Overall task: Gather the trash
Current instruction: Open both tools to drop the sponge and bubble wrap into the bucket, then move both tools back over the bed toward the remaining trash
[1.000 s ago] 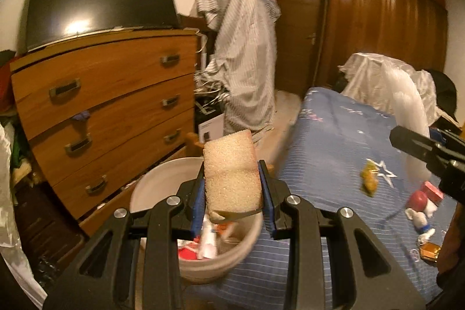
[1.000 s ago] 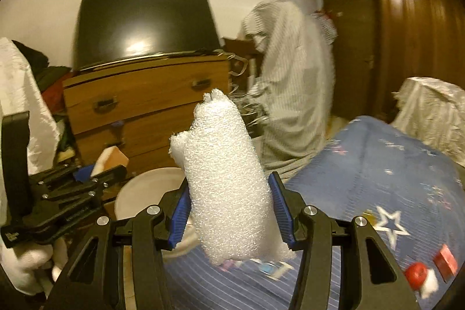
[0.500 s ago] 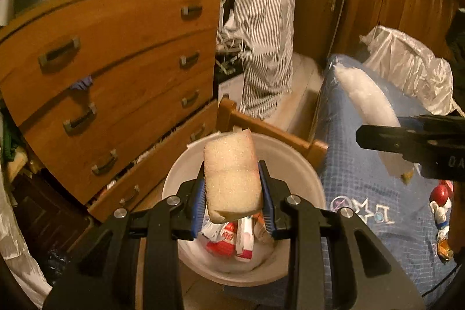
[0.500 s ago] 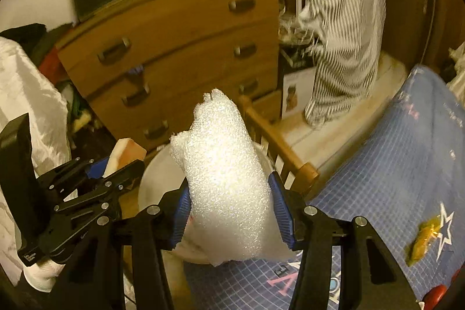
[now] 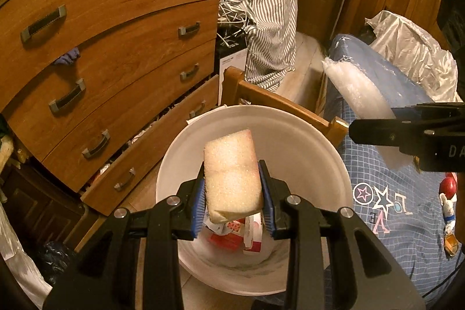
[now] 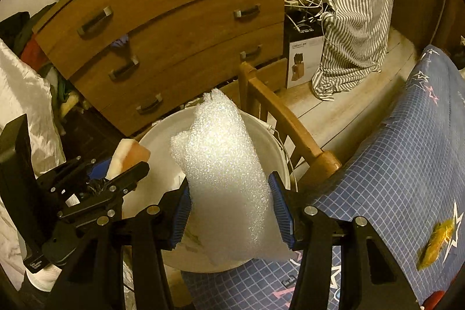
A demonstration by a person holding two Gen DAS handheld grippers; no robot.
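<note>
The left gripper [image 5: 232, 193] clamps a sponge block [image 5: 231, 173] directly over the white bucket [image 5: 319, 153] at frame centre; spreading the fingers should drop it cleanly. The right gripper [image 6: 231, 211] grips a bubble-wrap roll [image 6: 223, 164] near the rim and probably needs centring first. 1 wooden bed rail [image 6: 279, 112] crowds the bucket's right; a yellow wrapper [image 6: 436, 246] waits lower right.

Both wrist cams are looking steeply down, close over round white plastic bucket [image 5: 328, 153] [image 6: 279, 150], sharing it and wooden drawer chest [image 5: 116, 48] [image 6: 174, 13] beyond.
</note>
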